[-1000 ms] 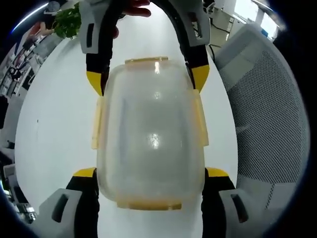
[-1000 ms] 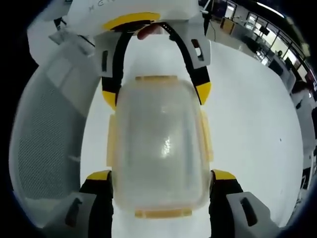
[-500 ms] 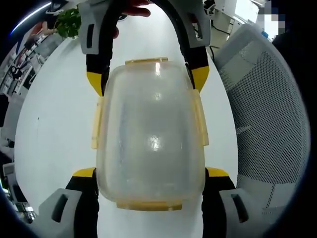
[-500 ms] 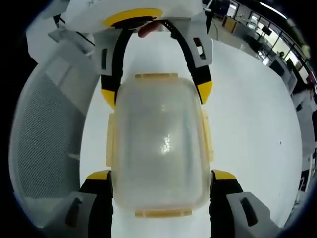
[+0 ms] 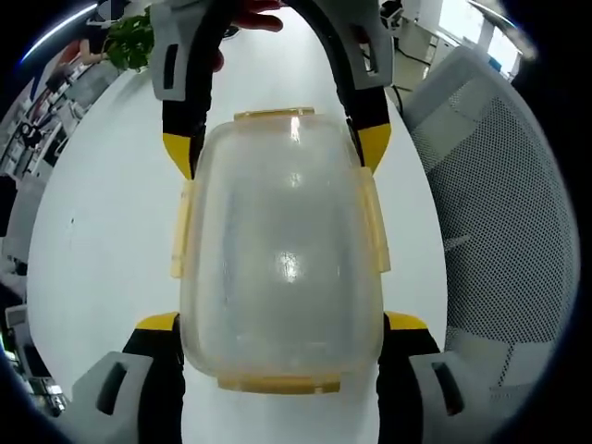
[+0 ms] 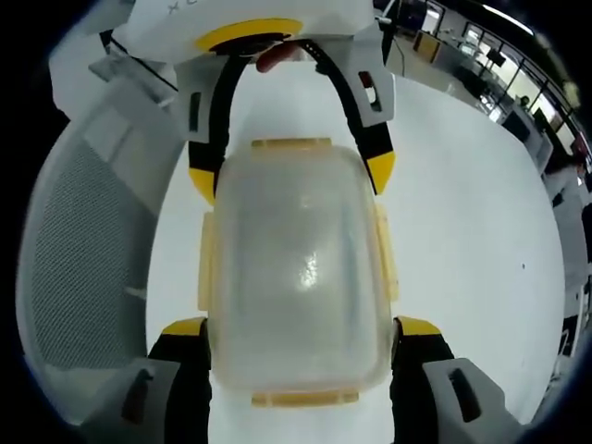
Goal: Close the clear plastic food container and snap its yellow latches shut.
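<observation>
While the container (image 5: 282, 250) rests lidded on the white surface (image 5: 102, 231), left tongs (image 5: 282, 324) and right tongs (image 6: 301, 326) straddle its opposite ends, jaws spread wide.

Left tool (image 5: 280, 326) and right tool (image 6: 301, 331) face each other from opposite ends, each with jaws spread wide, yellow tips level. In each view the opposing tool enters from the top; fingers (image 5: 252, 17) of the holding hand show behind it
</observation>
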Demonstrator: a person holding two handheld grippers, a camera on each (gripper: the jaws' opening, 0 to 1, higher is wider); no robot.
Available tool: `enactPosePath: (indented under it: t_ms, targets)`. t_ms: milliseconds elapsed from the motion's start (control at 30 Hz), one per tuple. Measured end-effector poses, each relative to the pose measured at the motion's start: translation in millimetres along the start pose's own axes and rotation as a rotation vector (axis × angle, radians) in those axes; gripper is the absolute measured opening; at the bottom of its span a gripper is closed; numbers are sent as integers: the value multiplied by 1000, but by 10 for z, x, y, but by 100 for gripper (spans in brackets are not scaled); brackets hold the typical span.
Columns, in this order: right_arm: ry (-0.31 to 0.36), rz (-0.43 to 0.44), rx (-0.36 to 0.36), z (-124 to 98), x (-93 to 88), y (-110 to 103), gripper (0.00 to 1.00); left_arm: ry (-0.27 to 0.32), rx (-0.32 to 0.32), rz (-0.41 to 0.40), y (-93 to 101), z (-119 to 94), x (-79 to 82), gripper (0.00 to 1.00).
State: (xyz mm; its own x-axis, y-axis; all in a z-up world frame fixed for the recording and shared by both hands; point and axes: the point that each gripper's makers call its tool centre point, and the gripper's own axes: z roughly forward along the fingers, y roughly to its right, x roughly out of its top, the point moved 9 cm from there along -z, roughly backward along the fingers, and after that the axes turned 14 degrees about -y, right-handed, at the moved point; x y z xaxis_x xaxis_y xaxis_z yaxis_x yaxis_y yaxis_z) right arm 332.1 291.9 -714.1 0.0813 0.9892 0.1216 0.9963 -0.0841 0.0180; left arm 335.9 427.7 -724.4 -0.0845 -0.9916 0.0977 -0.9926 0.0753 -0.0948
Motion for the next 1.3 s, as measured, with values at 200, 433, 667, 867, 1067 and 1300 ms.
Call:
enactPosePath:
  t_ms: [200,433,667,867,1067,1300]
  targets:
    - [-1,5,-2,3,-2,41,80,0,0,4,-49,4,4,87]
    - [7,16,-5,9,-8,88,80,1,1,6,-104,11,2,87]
    - [2,19,-4,12,-8,139,80,10,-3,3,-163,24,-1,88]
    - [2,17,-4,12,-14,217,80,11,-2,0,-230,31,4,88]
    - [-6,18,-4,16,-12,278,80,15,1,-5,-288,37,7,88]
    - [-16,16,-6,18,-9,359,81,12,0,-3,-378,47,14,88]
